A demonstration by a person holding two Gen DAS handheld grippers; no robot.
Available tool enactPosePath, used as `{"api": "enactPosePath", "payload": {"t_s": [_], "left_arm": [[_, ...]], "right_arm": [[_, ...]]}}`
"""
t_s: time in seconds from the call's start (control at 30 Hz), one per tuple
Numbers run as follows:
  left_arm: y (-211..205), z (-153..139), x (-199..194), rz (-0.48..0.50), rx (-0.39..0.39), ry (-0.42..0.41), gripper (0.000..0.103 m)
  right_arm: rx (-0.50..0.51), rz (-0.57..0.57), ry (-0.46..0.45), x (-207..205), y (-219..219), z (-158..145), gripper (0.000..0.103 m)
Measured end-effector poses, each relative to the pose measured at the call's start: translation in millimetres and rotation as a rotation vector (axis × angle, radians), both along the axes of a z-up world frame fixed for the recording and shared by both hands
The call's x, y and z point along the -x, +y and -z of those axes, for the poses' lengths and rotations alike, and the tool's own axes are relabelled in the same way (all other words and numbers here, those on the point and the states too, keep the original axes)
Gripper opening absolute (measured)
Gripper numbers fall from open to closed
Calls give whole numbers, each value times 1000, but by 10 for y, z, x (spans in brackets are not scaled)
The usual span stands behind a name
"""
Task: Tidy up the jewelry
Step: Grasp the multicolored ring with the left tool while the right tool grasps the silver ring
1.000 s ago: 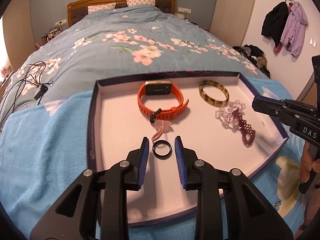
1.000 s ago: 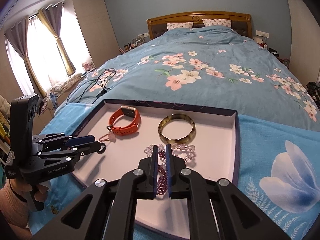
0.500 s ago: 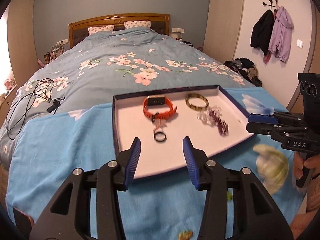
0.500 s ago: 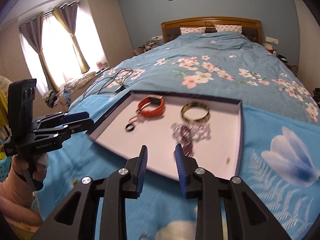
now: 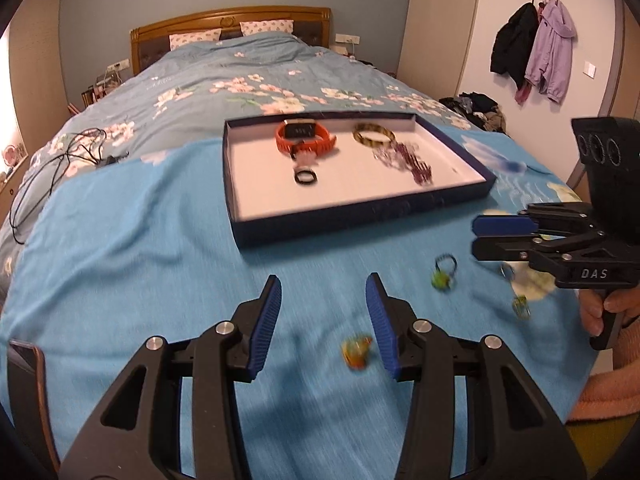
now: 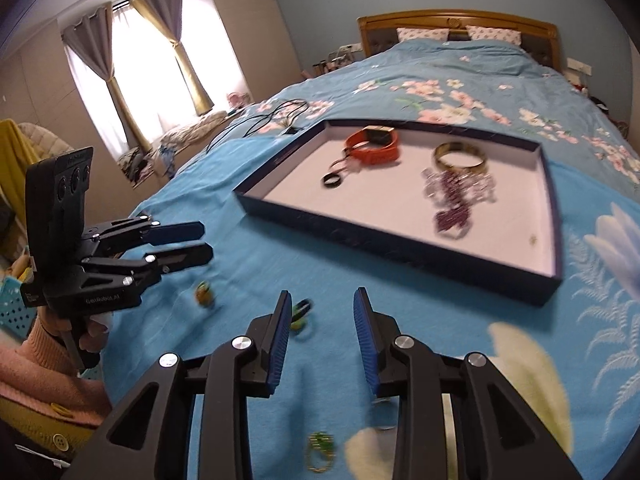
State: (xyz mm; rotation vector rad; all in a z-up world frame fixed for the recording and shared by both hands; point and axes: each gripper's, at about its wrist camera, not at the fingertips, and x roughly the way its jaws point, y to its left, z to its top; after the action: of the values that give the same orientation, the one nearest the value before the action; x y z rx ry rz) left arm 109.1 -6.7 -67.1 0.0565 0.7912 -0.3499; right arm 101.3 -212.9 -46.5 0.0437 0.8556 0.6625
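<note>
Left wrist view
Room: a bedroom, a wooden headboard (image 5: pixel 230 20) at the top, coats (image 5: pixel 534 46) hung at upper right.
Surface: a bright blue blanket (image 5: pixel 132 248) fills the lower frame.
Tray: a dark-walled tray (image 5: pixel 352 226) sits at the centre of the frame.
In the tray: an orange watch (image 5: pixel 306 138), a mottled bangle (image 5: pixel 374 136), a beaded bracelet (image 5: pixel 404 160) and a black ring (image 5: pixel 306 177).
On the blanket: three small blurred rings, a yellow-orange one (image 5: pixel 356 352) between the near fingers, a green one (image 5: pixel 443 272) and another (image 5: pixel 520 306) towards the right.
Left gripper (image 5: pixel 323 320): jaws have just been opening; they stand apart, gripping nothing.
Right gripper (image 5: pixel 476 236): at the right edge, seen side-on, jaws slightly parted, nothing between.

Right wrist view
Room: curtains and a bright window (image 6: pixel 148 64) at upper left.
Tray: centre right, holding the same four pieces.
Right gripper (image 6: pixel 320 312): jaws have just been opening, parted and empty, a green ring (image 6: pixel 300 314) just past the left finger.
Left gripper (image 6: pixel 204 242): at the left edge, held in a hand (image 6: pixel 86 334) with a pink sleeve.
Lower frame: a gold ring with green (image 6: pixel 320 454) on the blanket.
</note>
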Motion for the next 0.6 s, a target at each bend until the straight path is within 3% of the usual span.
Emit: {"api": "enactPosePath", "payload": {"t_s": [0.43,0.6], "left_arm": [[-32,108,185,28,-8,31,44],[-41,131,193,40,-15,41,43]], "right_arm": [[3,-2,52,-6,193,122,29],[-17,13,79,-53,182,162,14]]}}
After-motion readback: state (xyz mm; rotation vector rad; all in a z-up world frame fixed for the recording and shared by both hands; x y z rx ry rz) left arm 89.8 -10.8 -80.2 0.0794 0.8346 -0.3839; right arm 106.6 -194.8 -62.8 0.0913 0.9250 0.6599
